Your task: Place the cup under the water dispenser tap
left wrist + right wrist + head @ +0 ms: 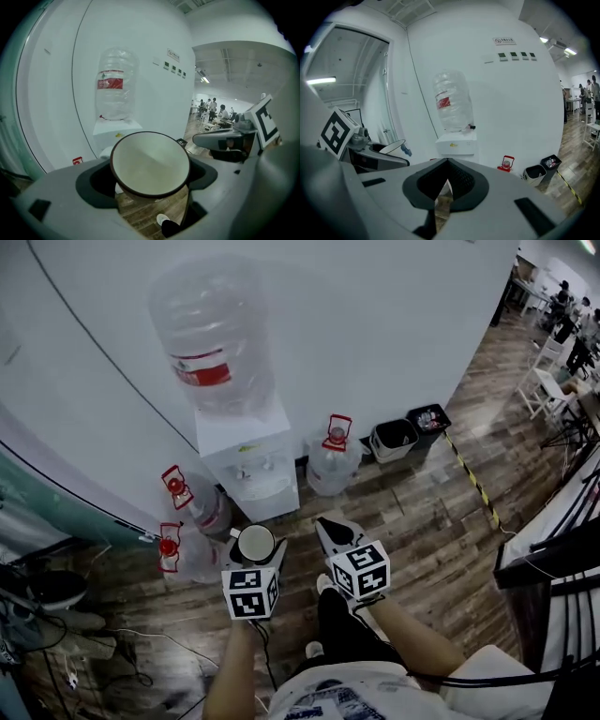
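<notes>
Cup [255, 542] sits upright between the jaws of the left hand-held gripper [253, 557], which are closed on its sides; its mouth is open and the pale inside looks empty. It hangs above the wooden floor [422, 521], in front of the water dispenser [248, 454] and apart from it, not under the taps. The right hand-held gripper [330, 529] hovers just beside the left one, jaws brought together with nothing between them.

The dispenser stands against the white wall [394, 306] with a large bottle [214, 334] upturned on top. Spare water bottles crowd its foot: two on the left [192, 512] and one on the right [333, 460]. Beyond that one, two black bins [394, 439] line the wall. A strip of bare floor runs straight from the cup to the dispenser front. Yellow-and-black tape [469, 474] crosses the floor to the right, and cables [122, 652] lie at the lower left.

From the left gripper view the cup's dark rim [150, 164] fills the centre, with the dispenser [115, 131] behind it and people [213, 108] far off down the room. The right gripper view alone shows the closed jaw tips [445, 180] meeting, small signs [513, 55] high on the wall, and the cup [389, 147] off to its left.
</notes>
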Available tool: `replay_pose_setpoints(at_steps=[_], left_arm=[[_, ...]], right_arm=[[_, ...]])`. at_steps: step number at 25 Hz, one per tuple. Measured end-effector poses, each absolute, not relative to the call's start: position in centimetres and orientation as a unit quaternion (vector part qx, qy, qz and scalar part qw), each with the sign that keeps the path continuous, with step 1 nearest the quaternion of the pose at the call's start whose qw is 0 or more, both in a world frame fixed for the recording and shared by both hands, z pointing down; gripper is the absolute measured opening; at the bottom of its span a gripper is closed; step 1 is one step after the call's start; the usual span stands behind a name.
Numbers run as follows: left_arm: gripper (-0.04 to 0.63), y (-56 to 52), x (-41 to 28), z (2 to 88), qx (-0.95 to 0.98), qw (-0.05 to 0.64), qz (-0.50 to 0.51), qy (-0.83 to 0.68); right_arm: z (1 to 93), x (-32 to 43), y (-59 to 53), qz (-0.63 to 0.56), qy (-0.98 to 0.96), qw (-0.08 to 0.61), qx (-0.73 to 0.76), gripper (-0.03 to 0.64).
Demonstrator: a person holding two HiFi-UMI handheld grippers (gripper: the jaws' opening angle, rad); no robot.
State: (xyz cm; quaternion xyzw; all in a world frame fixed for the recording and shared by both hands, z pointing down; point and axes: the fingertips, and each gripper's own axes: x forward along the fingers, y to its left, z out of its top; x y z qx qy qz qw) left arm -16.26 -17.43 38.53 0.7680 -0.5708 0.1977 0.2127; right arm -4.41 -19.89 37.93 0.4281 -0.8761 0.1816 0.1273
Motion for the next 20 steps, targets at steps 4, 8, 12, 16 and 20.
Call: replay_pose_setpoints(at_steps=[4, 8, 12, 16, 20], left_arm=[[0.443, -21.5, -16.0, 41.9, 0.761, 0.228, 0.196, -0.574], [0.443, -25.0, -15.9, 45.9, 0.753, 0.237, 0.204, -0.579], [0.443, -27.5, -16.0, 50.2, 0.748, 0.247, 0.209, -0.579], [0.443, -30.3, -16.1, 54.4, 0.743, 0.255, 0.218, -0.579], [0.443, -32.7, -16.2, 58.5, 0.739, 0.261, 0.227, -0.578]], right_arm=[[40.9, -4.2, -24.3, 0.176, -0.874, 0.139, 0.431, 0.020], [44.3, -4.6, -28.0, 0.174, -0.872, 0.149, 0.432, 0.020], [48.2, -5.0, -30.4, 0.181, -0.869, 0.156, 0.433, 0.020], [52.7, -4.7, -32.4, 0.194, -0.862, 0.162, 0.439, 0.020], [57.5, -4.2, -34.1, 0.206, -0.856, 0.172, 0.441, 0.020]])
